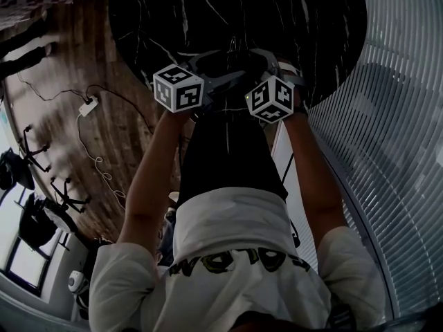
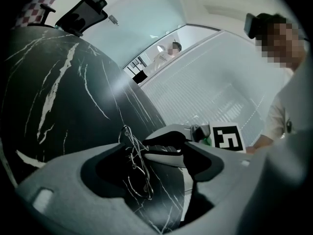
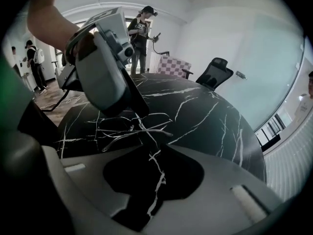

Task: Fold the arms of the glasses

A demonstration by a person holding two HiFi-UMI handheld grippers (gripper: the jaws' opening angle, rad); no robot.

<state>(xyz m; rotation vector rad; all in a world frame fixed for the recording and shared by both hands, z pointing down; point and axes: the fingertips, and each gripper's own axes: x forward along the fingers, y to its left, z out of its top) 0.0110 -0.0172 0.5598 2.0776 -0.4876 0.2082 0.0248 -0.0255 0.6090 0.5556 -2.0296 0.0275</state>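
Note:
Thin wire glasses (image 2: 134,165) (image 3: 132,131) lie on the black marble table (image 1: 242,12) with their arms spread. My left gripper (image 2: 155,142) is open, and the glasses sit in its gap close to the left jaw. In the right gripper view the left gripper's dark fingertips (image 3: 131,109) rest over the frame. My right gripper (image 3: 156,145) shows only a narrow gap, with nothing in it; the glasses lie just past its tips. Its fingers (image 2: 166,137) reach the frame from the right. In the dark head view the two marker cubes (image 1: 178,87) (image 1: 271,99) sit close together and the glasses are not discernible.
A black office chair (image 3: 215,70) and a checkered chair (image 3: 173,65) stand at the table's far side. People stand beyond (image 3: 142,33). A ribbed glass wall (image 1: 401,151) runs along the right; a cable and power strip (image 1: 88,106) lie on the wooden floor.

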